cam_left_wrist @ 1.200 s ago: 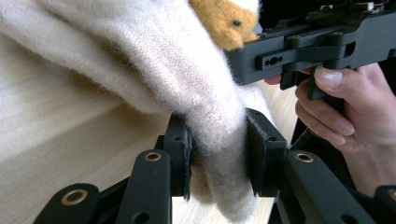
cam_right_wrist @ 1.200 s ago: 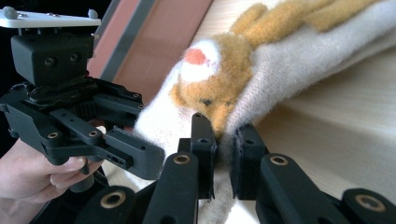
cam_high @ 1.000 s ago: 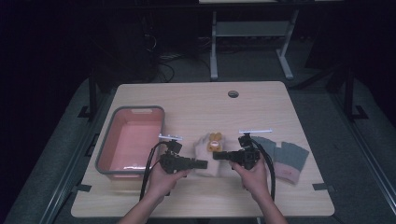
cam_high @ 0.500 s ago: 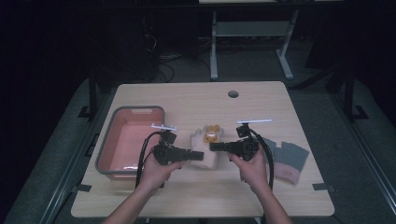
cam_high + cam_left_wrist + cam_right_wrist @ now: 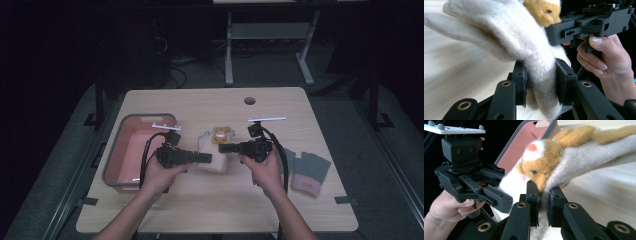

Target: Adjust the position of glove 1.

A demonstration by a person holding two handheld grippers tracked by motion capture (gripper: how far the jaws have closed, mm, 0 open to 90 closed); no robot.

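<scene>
A cream woolly glove with an orange-brown plush animal patch (image 5: 216,145) hangs lifted above the table between both grippers. My left gripper (image 5: 206,158) is shut on the glove's cuff (image 5: 541,82), its jaws pinching the cream fabric from both sides. My right gripper (image 5: 225,148) is shut on the glove's edge (image 5: 544,195) just under the animal face (image 5: 537,168). The two grippers face each other, close together. In the left gripper view the glove's fingers (image 5: 474,27) spread up and to the left.
A pink bin with a grey rim (image 5: 120,150) stands at the table's left, beside my left hand. A pair of grey gloves with pink cuffs (image 5: 309,172) lies at the right. A round cable hole (image 5: 249,100) marks the far edge.
Both grippers have moved away from me and upward with the cream glove held between them, lifting it off the table.
</scene>
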